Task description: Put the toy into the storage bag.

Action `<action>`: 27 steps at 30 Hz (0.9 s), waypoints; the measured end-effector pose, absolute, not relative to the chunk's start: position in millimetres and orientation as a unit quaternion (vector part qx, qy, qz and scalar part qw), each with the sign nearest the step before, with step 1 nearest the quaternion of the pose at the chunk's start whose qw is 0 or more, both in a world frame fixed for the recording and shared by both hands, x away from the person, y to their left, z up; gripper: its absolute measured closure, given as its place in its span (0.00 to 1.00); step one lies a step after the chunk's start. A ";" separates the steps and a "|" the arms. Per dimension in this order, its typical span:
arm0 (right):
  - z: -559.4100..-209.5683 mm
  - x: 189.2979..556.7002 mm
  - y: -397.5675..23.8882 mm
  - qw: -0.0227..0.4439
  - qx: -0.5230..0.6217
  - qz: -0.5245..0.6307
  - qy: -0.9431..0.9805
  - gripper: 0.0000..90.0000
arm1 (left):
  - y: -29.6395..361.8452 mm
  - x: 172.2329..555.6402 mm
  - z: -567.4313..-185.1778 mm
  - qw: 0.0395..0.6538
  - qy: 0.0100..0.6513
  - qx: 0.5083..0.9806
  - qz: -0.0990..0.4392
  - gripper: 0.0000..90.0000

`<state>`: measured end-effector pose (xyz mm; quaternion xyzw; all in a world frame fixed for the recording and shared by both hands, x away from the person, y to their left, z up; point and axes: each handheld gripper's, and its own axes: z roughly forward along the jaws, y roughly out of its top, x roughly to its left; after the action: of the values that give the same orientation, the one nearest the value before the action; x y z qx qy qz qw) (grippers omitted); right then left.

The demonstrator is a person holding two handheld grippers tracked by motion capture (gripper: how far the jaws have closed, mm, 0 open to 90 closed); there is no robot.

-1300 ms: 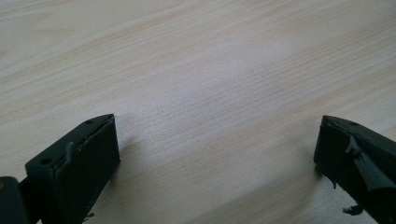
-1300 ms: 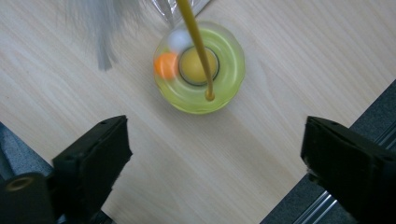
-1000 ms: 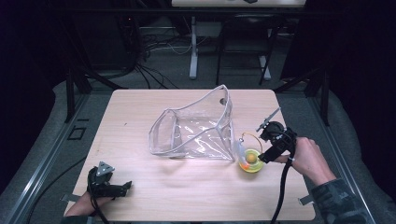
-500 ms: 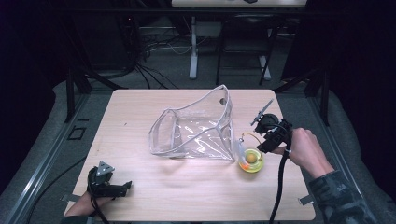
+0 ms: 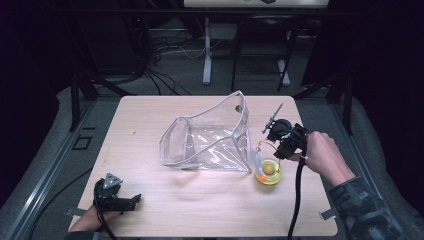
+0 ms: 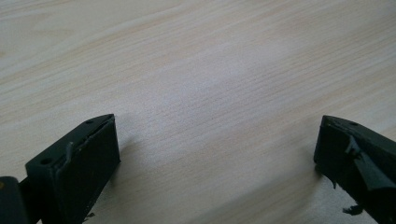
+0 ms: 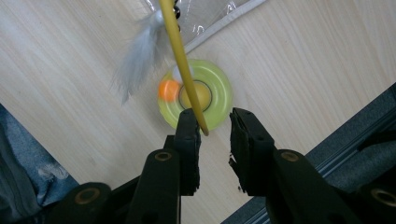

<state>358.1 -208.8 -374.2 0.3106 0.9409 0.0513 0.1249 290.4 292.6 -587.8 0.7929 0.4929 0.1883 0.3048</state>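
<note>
A yellow-green ring toy [image 5: 269, 172] lies on the wooden table [image 5: 200, 215], right of a clear plastic pouch [image 5: 210, 140] with its mouth open. In the right gripper view the ring [image 7: 224, 93] holds an orange ball [image 7: 168, 89]. A thin yellow stick [image 7: 180, 51] with a grey feather [image 7: 137, 60] rises from it. My right gripper [image 5: 279, 151] hovers just behind the toy, open a little. The stick's tip sits between its jaws [image 7: 215, 123], beside one of them, and a gap shows. My left gripper [image 5: 131, 201] rests at the front left, open wide over bare wood [image 6: 217, 140].
The table's right edge runs close beside the right hand [image 5: 325, 155], with grey floor and a metal rail beyond. Cables trail from both grippers toward the front edge. Chair legs and wiring stand on the floor behind the table.
My right gripper has moved slightly back and left, away from the ring toy. The toy, the pouch and the left gripper have stayed put.
</note>
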 end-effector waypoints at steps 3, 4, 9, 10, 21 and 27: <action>-375.3 359.5 -206.3 0.120 0.309 0.050 0.942 0.85 | 292.5 290.3 -587.8 0.305 0.493 0.793 0.188 0.00; -375.8 359.7 -205.8 0.122 0.308 0.050 0.942 0.87 | 292.6 290.3 -587.8 0.305 0.493 0.793 0.188 0.00; -375.7 361.6 -204.4 0.124 0.302 0.044 0.944 0.95 | 292.5 290.3 -587.8 0.305 0.493 0.793 0.187 0.00; -375.4 362.2 -204.4 0.124 0.299 0.041 0.945 0.96 | 292.5 290.3 -587.8 0.305 0.492 0.793 0.188 0.00; -372.6 367.2 -205.6 0.117 0.296 0.031 0.947 0.98 | 292.5 290.3 -587.8 0.305 0.492 0.793 0.187 0.00; -371.6 368.8 -207.8 0.117 0.300 0.034 0.946 0.98 | 292.5 290.4 -587.8 0.306 0.492 0.793 0.188 0.00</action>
<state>368.8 -207.8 -371.6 0.2998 0.9462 0.0343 0.1169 290.4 292.5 -587.8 0.7934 0.4917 0.1876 0.3057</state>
